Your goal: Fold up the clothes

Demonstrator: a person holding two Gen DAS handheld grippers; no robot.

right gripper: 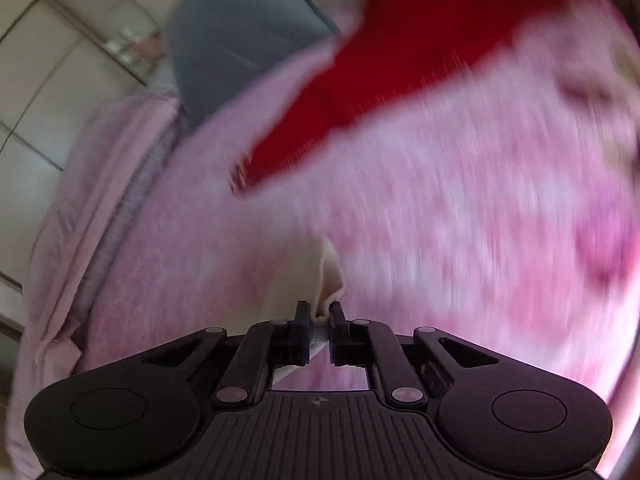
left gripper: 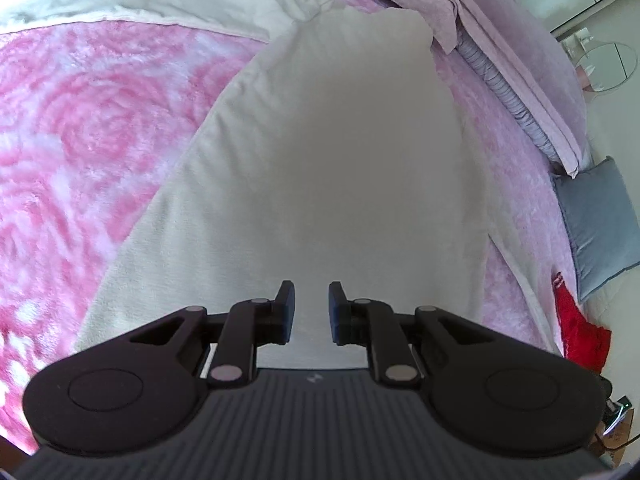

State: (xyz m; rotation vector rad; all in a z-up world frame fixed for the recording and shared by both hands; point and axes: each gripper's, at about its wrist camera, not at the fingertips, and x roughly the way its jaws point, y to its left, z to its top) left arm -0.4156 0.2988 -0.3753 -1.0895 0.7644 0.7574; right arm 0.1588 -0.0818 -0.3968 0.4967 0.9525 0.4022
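Item: cream garment [left gripper: 320, 168], soft fleece-like cloth, on a bed covered by a pink blanket [left gripper: 92, 128].

Position: spread lengthwise over the blanket, running from just under the left gripper [left gripper: 311, 312] up toward the head of the bed. A sleeve or side panel [left gripper: 132, 8] trails off to the left along the far edge. The main panel lies fairly smooth, with a long crease down its left side and a gathered cuff or collar near the top.

Left gripper: jaws parted by a moderate gap, nothing between them, poised low over the near end of the garment.

Right gripper [right gripper: 319, 330]: jaws nearly together, pinching a small fold of cream cloth [right gripper: 326, 276]; probably a corner or hem of the same garment, though the blurred view does not settle which part.

Other items: red garment [right gripper: 400, 60] lying on the blanket beyond the right gripper; grey cushion [left gripper: 600, 220] off the bed's edge; lilac pillows [left gripper: 520, 60] at the head.

Handling, as judged: light, limp, thick-piled; it will drape and sag rather than hold a line, and should grip well with little slip. Best taken at corners, hems or seams, both layers pinched together, with the two holds spaced apart so the edge stays taut while carried over.
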